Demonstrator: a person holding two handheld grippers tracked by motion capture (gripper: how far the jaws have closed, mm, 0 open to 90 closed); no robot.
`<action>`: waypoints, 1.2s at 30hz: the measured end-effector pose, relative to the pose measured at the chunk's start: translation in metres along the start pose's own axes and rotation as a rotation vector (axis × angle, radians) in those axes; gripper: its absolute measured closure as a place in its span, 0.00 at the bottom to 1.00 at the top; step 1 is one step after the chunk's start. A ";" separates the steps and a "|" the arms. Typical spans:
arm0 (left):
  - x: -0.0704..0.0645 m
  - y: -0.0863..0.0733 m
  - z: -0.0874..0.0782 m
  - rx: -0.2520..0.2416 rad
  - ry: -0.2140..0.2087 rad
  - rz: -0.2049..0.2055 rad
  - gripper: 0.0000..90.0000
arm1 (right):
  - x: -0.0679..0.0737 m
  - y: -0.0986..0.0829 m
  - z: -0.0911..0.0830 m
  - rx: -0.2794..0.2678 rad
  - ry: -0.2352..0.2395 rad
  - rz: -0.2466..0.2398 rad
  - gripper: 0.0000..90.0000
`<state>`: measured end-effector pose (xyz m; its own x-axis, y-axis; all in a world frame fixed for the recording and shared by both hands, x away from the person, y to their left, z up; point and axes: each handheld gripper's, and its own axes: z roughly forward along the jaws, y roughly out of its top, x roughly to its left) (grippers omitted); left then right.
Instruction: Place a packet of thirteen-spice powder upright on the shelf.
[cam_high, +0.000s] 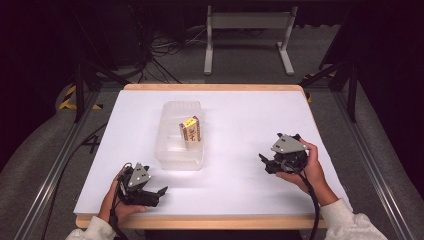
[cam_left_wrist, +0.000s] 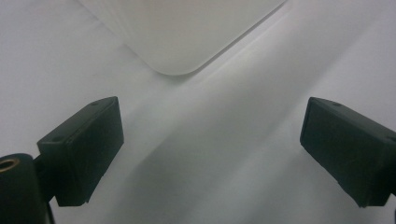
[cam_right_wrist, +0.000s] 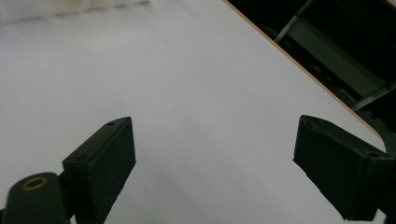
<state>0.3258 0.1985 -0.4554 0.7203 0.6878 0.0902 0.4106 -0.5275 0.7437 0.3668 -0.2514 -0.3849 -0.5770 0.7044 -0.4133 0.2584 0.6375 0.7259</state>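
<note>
White table (cam_high: 240, 120), wood edge showing at near and far sides. Clear bin (cam_high: 181, 134) left of centre, long axis running away from the person. Inside it, a small yellow-and-red box (cam_high: 191, 129), standing upright near the bin's middle, toward its right wall.

Left gripper (cam_high: 159, 192) near the front-left corner, held in left hand (cam_high: 116, 200), resting low on the table, pointing right. Jaws spread wide, nothing between them. Grey plate (cam_high: 139, 175) on top. Just short of the bin's near end, not touching it. From the left gripper view: both black pads (cam_left_wrist: 84, 149) far apart over bare white table, rounded corner of the bin (cam_left_wrist: 180, 32) ahead.

Right gripper (cam_high: 264, 161) at right-middle of the table, held in right hand (cam_high: 310, 167), white sleeve (cam_high: 350, 220) behind, cable (cam_high: 314, 210) trailing toward the front edge. Pointing left, toward the bin, well apart from it. Jaws spread wide and empty in the right gripper view; pads (cam_right_wrist: 105, 163) over bare table, table edge (cam_right_wrist: 299, 70) running diagonally at upper right.

Beyond the table: grey floor, cables, a white stand (cam_high: 247, 35).
</note>
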 end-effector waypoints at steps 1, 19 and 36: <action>0.000 0.000 0.000 0.001 -0.002 0.002 0.07 | -0.001 -0.004 -0.001 0.002 -0.002 0.007 0.14; 0.000 0.000 0.000 0.000 0.000 0.007 0.07 | -0.026 -0.079 -0.025 0.022 -0.061 0.085 0.12; 0.000 0.000 -0.001 -0.007 0.004 0.004 0.07 | -0.036 -0.123 -0.054 0.035 -0.093 0.181 0.11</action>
<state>0.3253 0.1992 -0.4541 0.7194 0.6880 0.0956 0.4043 -0.5267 0.7478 0.3133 -0.3720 -0.4297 -0.4452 0.8331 -0.3283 0.3788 0.5075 0.7740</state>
